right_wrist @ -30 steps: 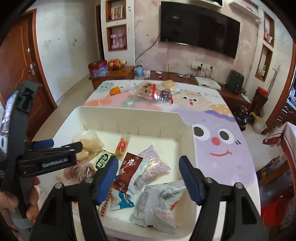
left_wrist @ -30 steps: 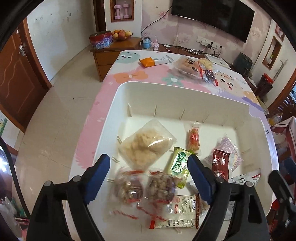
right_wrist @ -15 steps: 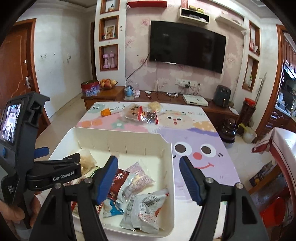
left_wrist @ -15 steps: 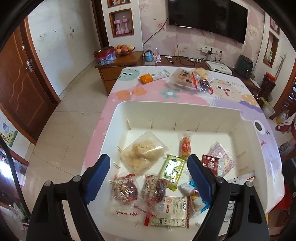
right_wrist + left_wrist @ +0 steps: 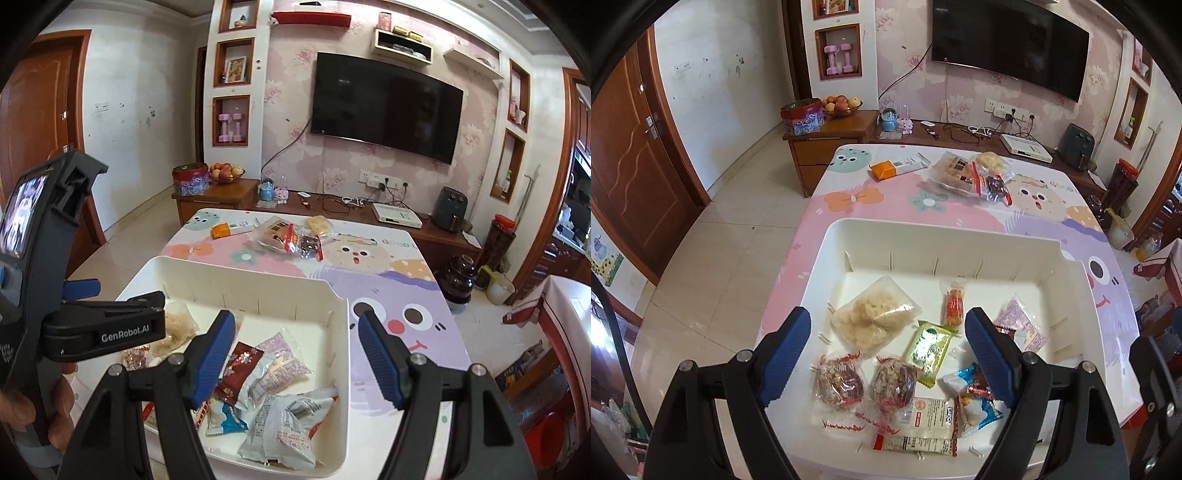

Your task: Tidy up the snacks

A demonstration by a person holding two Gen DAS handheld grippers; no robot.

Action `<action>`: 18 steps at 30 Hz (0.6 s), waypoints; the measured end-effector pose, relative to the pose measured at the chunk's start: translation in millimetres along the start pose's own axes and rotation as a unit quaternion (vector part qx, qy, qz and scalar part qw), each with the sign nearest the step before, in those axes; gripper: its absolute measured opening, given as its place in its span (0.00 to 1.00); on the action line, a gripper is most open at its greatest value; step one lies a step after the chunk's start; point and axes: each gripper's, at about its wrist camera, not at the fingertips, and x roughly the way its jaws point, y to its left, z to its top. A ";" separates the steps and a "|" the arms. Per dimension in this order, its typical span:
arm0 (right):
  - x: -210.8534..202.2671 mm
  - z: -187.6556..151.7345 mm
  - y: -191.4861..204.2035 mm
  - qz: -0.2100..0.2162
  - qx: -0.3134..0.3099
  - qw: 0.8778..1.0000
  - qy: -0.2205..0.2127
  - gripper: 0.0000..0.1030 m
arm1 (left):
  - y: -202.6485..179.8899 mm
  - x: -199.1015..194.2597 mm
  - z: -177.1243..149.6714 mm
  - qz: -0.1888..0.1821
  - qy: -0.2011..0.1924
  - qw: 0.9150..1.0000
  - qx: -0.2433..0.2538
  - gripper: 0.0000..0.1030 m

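A white plastic bin (image 5: 945, 236) (image 5: 338, 332) stands on the cartoon-print table and holds several wrapped snacks. Among them are a clear bag of pale puffs (image 5: 873, 319), a green packet (image 5: 929, 349), an orange stick snack (image 5: 954, 304), two nut cakes (image 5: 864, 382) and a dark red packet (image 5: 240, 367). My left gripper (image 5: 888, 356) is open and empty above the bin's near side. My right gripper (image 5: 297, 356) is open and empty above the bin's right corner. The left gripper's body shows in the right wrist view (image 5: 110, 325).
At the table's far end lie a pile of bagged snacks (image 5: 971, 175) (image 5: 291, 236) and an orange-and-white box (image 5: 892, 168). Behind are a wooden TV cabinet (image 5: 831, 144), a wall TV (image 5: 384, 110) and a door on the left (image 5: 624, 166).
Both grippers have pulled back and risen from the bin, so more of the table and room shows. Both stay open and empty. The snacks have not moved.
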 end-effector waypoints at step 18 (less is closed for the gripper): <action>48.8 68.8 -11.2 -0.026 0.007 1.000 -0.010 0.68 | 30.3 24.4 77.2 -0.033 -0.013 0.998 -0.048 0.82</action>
